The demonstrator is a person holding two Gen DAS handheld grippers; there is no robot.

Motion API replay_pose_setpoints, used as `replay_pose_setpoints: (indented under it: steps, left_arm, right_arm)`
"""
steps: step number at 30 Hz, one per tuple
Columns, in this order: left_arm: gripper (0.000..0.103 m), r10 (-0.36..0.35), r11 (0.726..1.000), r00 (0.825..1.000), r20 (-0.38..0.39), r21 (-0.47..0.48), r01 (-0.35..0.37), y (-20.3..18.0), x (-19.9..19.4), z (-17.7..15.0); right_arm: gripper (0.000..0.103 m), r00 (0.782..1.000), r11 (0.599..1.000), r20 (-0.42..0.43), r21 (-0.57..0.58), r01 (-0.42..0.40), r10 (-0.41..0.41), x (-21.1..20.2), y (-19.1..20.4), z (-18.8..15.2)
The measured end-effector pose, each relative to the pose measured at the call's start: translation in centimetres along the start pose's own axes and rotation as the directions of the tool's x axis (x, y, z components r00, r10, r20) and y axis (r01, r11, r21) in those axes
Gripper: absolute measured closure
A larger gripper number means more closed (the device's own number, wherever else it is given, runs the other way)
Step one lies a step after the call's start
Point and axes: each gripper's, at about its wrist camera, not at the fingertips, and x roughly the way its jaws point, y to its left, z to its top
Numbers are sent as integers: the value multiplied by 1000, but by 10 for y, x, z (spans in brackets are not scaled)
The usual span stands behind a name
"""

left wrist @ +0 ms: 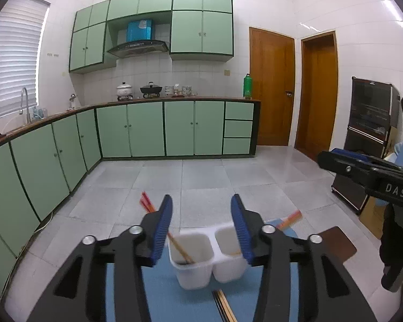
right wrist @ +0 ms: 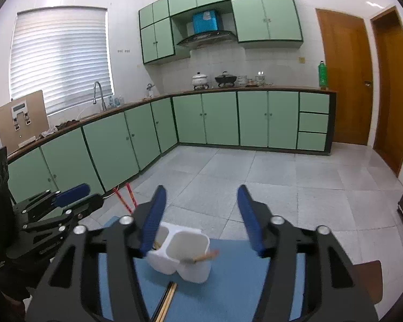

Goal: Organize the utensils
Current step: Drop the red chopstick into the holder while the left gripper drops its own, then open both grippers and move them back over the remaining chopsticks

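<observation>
- White plastic two-compartment holder [left wrist: 207, 257] stands on the blue mat [left wrist: 174, 303], light enough to tip if nudged.
- Left gripper [left wrist: 201, 228] and right gripper [right wrist: 201, 220]: jaws spread, empty.
- Loose wooden chopsticks [right wrist: 167, 299] lying before it may roll away.

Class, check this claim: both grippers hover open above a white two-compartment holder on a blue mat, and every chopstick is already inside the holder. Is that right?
Not quite. Some chopsticks lie on the blue mat in front of the holder, as the right wrist view shows. The rest stands: the left gripper and right gripper both have open jaws.
</observation>
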Motion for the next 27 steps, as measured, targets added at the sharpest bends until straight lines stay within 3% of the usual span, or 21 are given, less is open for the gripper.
replay_pose_setpoints:
  steps: [6, 15, 22, 27]
  left_arm:
    - [40, 28, 999, 1000, -5, -15, -28, -10, -39, -47]
    - [31, 58, 997, 991, -124, -45, -64, -19, -67, -133]
    - [31, 84, 991, 964, -252, -75, -106, -13, -64, -194]
    - [31, 114, 988, 943, -312, -68, -142, -9, -56, -221]
  right_arm:
    - [15, 1000, 1000, -2, -14, 25, -25, -43, 4, -54]
    - [11, 989, 999, -145, 34, 39, -34, -61, 21, -155]
    - [11, 962, 997, -272, 72, 36, -15, -46, 45, -217]
    - [11, 943, 999, -331, 38, 39, -24, -36, 64, -250]
